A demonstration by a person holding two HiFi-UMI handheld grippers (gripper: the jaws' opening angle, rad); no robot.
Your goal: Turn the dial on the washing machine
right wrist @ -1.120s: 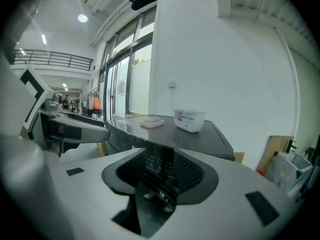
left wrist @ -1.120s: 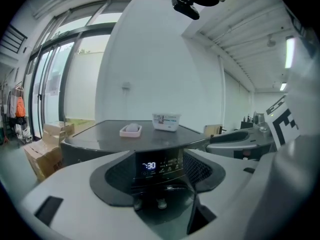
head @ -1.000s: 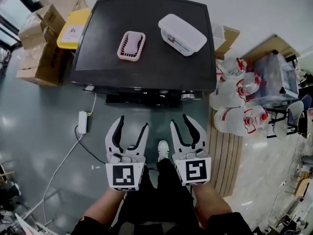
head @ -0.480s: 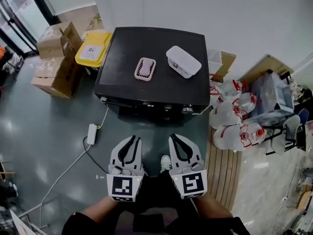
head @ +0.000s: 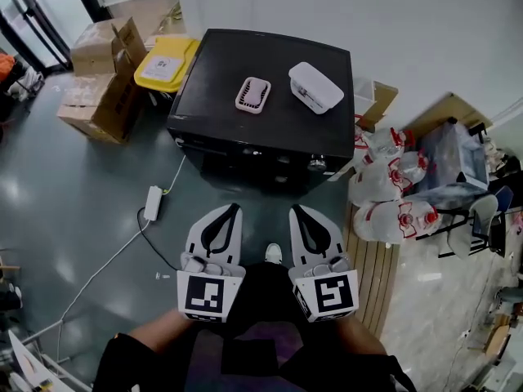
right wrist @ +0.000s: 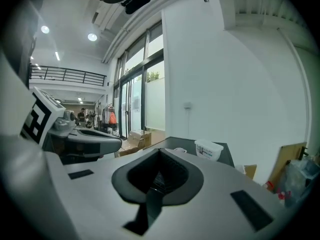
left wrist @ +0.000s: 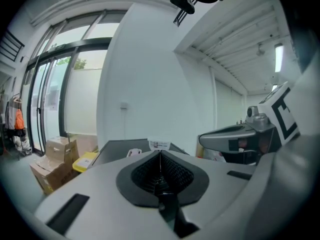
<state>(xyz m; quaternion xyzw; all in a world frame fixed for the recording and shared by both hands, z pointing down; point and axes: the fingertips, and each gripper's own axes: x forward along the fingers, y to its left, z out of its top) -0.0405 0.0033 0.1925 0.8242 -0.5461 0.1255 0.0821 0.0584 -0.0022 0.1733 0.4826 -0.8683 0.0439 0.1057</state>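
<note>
A black washing machine (head: 270,121) stands ahead of me against the white wall, and its silver dial (head: 316,165) shows on the front panel at the right. My left gripper (head: 232,208) and right gripper (head: 296,211) hang side by side well short of the machine, above the floor. Both are shut, jaws tip to tip, with nothing between them. In the left gripper view the machine's top (left wrist: 125,146) shows beyond the closed jaws. In the right gripper view the machine's top (right wrist: 225,156) lies ahead too.
A pink soap tray (head: 252,95) and a white lidded box (head: 315,86) rest on the machine. Cardboard boxes (head: 102,72) and a yellow bin (head: 167,62) stand at its left. Plastic bags (head: 388,186) and a wooden pallet (head: 380,272) lie at the right. A power strip (head: 152,202) with cable lies on the floor.
Both grippers have closed from open to fully shut. The machine now looks smaller and farther off than in the earlier frames.
</note>
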